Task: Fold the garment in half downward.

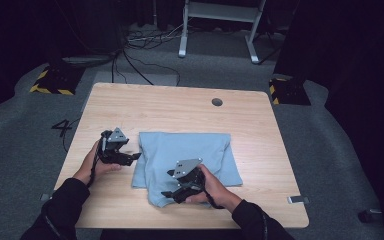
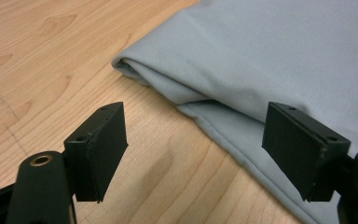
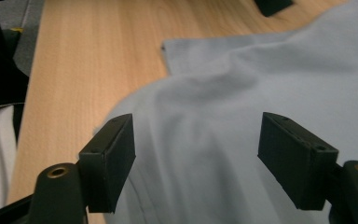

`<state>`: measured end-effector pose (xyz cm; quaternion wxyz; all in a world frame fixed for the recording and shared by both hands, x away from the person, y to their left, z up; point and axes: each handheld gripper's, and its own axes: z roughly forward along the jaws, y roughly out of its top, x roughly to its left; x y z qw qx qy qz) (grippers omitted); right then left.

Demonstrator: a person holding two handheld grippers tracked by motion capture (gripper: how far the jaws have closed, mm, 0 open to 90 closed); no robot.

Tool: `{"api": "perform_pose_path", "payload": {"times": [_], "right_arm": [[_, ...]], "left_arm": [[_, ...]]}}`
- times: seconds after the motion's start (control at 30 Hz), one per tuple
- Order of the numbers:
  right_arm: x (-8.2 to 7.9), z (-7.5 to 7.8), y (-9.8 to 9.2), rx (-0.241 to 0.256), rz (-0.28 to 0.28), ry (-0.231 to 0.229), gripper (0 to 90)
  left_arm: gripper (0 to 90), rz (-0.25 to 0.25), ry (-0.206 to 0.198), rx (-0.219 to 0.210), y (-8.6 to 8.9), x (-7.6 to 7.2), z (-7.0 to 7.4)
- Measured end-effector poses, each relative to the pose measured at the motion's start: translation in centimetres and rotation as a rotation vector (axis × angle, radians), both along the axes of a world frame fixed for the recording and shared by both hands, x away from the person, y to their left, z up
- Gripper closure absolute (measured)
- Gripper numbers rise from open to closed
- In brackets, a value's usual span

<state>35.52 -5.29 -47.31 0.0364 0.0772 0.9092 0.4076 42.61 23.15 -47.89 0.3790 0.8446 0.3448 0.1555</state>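
Cloth [image 1: 190, 155] lies between both grippers — right gripper [image 3: 196, 154] over its near corner, left gripper [image 2: 196, 149] beside its left edge — jaws apart on each.

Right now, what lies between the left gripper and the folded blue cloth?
In the left gripper view, bare wooden table lies between the open left gripper and the blue cloth's folded edge.

Wooden table [image 1: 180, 107], folded blue cloth [image 1: 185, 150] on it
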Motion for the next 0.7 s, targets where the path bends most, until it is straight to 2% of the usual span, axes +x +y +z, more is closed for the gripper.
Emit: {"api": "perform_pose_path", "payload": {"times": [0.1, 0.37, 0.5, 0.7], "right_arm": [[-0.4, -0.2, 1.1, -0.019, 0.027, -0.006, 27.7], [-1.1, -0.4, 4.1, -0.048, 0.055, -0.017, 29.2], [-1.2, -0.7, 4.9, -0.066, 0.05, -0.015, 29.4], [-0.6, -1.3, 5.8, -0.104, 0.002, -0.035, 29.9]], "left_arm": [[21.9, 0.009, -0.005, -0.001, -0.2, 0.3, 0.1], [21.8, 0.015, -0.007, -0.004, -0.9, 1.0, 0.0], [21.9, 0.023, 0.0, -0.011, -1.1, 1.3, 0.0], [21.7, 0.02, -0.009, -0.009, -1.4, 1.7, 0.0]]}}
